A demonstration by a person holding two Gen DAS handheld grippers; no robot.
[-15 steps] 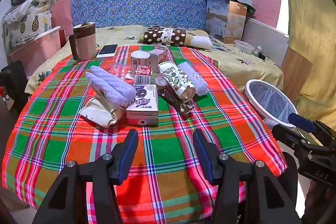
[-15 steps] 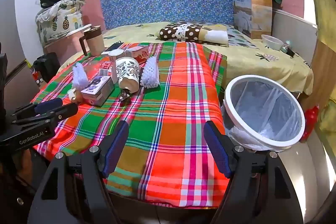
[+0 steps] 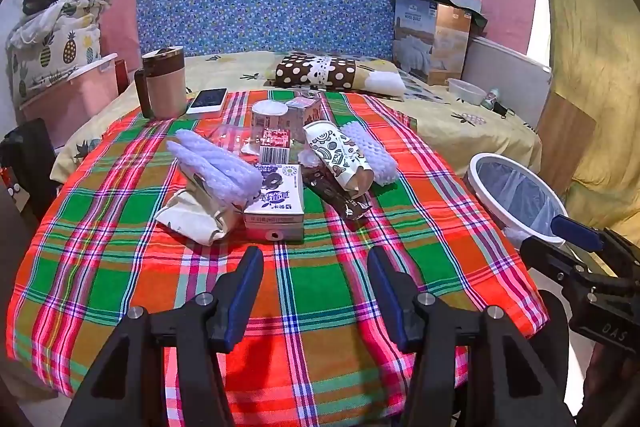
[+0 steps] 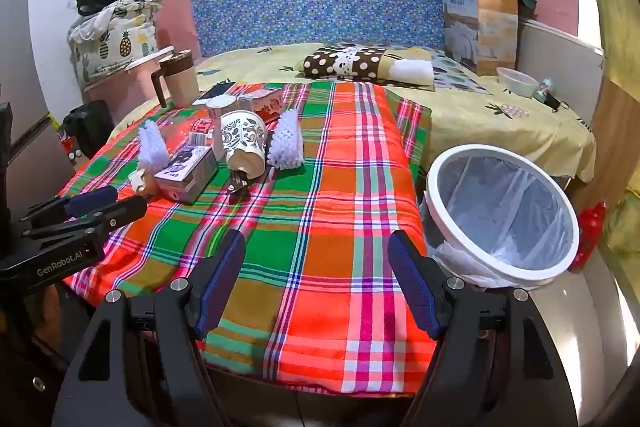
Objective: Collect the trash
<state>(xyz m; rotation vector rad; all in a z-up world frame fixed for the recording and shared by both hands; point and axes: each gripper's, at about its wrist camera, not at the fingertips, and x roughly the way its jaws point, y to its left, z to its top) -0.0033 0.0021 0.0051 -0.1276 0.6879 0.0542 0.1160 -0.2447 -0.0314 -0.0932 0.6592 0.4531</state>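
A heap of trash lies on the plaid cloth [image 3: 100, 267]: a milk carton [image 3: 276, 203], a patterned paper cup [image 3: 340, 157] on its side, a white foam net [image 3: 370, 153], a pale purple foam net [image 3: 212, 165], a brown wrapper [image 3: 336, 195] and a crumpled paper bag [image 3: 192, 213]. My left gripper [image 3: 314, 255] hangs open just short of the carton, nothing between its fingers. My right gripper [image 4: 317, 241] is open and empty over the cloth's near edge. The white-rimmed bin [image 4: 480, 149] with a plastic liner stands to its right, off the table edge.
A brown mug [image 3: 164, 83] and a phone [image 3: 208, 99] sit at the far left of the cloth. Behind is a bed with a dotted pillow [image 3: 316, 71], a cardboard box [image 3: 432, 35] and a white bowl [image 3: 466, 91]. A black bag [image 4: 86, 127] stands left.
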